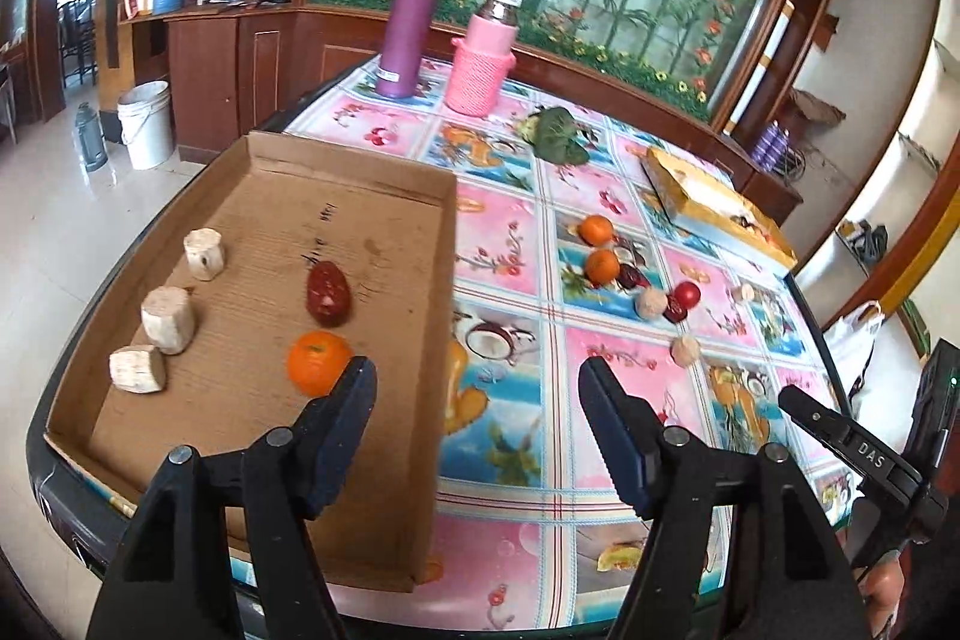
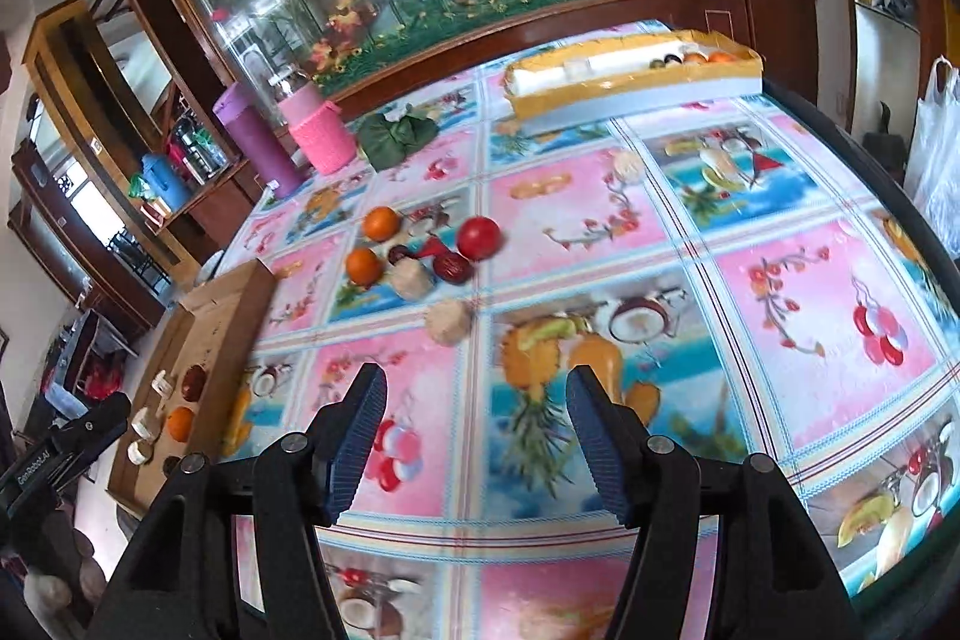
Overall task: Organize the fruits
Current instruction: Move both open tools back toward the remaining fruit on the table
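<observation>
A brown cardboard tray (image 1: 252, 196) lies on the left of the table. It holds an orange (image 1: 318, 361), a red date (image 1: 327, 293) and three pale cut chunks (image 1: 168, 319). My left gripper (image 1: 475, 370) hangs open and empty over the tray's right rim, its left finger beside the orange. Further right on the tablecloth lie two oranges (image 2: 381, 223), a round red fruit (image 2: 478, 238), dark dates (image 2: 453, 268) and pale lumps (image 2: 447, 321). My right gripper (image 2: 475, 376) is open and empty above the cloth, just short of the nearest pale lump.
A purple flask (image 1: 411, 25), a pink-sleeved bottle (image 1: 483, 52) and a green leafy bundle (image 1: 558, 136) stand at the back. A long yellow box (image 2: 630, 91) with a few fruits lies at the far right. The table's dark edge (image 2: 912, 220) curves round.
</observation>
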The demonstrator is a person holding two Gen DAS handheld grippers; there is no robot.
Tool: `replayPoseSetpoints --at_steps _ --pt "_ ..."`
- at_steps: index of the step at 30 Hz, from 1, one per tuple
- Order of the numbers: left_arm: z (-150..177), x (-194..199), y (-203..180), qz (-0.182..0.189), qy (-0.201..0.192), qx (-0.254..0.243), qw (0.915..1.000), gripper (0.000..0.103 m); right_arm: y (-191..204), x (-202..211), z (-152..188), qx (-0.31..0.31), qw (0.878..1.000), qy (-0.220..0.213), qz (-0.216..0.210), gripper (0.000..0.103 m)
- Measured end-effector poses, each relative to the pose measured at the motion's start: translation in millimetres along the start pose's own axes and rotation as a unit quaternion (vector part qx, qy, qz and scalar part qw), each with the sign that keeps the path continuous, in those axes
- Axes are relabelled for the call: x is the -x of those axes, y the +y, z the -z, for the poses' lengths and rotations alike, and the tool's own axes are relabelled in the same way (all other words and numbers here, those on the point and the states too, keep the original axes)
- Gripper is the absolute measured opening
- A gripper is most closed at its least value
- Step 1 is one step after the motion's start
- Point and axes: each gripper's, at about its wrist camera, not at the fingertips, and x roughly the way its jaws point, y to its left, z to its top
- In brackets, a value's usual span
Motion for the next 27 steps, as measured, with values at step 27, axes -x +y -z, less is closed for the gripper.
replayPoseSetpoints --at_steps 27 --pt "-15 77 17 -0.124 -0.118 -0.047 0.9841 0.071 -14 -77 -75 0.06 0.993 -0.082 0.059 0.066"
